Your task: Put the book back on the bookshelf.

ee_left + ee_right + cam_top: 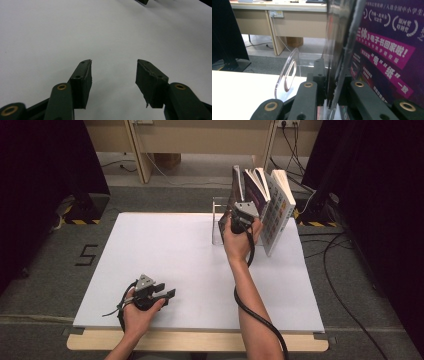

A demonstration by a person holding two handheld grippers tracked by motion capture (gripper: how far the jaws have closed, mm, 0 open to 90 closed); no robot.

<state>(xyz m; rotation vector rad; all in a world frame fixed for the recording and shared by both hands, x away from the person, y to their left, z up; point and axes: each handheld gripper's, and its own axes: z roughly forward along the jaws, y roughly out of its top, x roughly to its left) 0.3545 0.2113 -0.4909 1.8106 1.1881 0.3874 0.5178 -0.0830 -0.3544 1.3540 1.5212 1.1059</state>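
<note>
White rectangular tabletop point(165, 250); pale wooden desk point(200, 140) beyond its far edge; grey carpeted floor point(45, 270); black "5" floor marking point(86, 255).

Grey carpet floor point(45, 270), wooden desk point(200, 140) behind, dark curtains point(40, 160) at both sides.

Glossy paper book covers point(387, 50), a clear smooth plastic bookend point(287, 75), matt white counter point(165, 250), torn black rubber pads point(147, 82).
</note>
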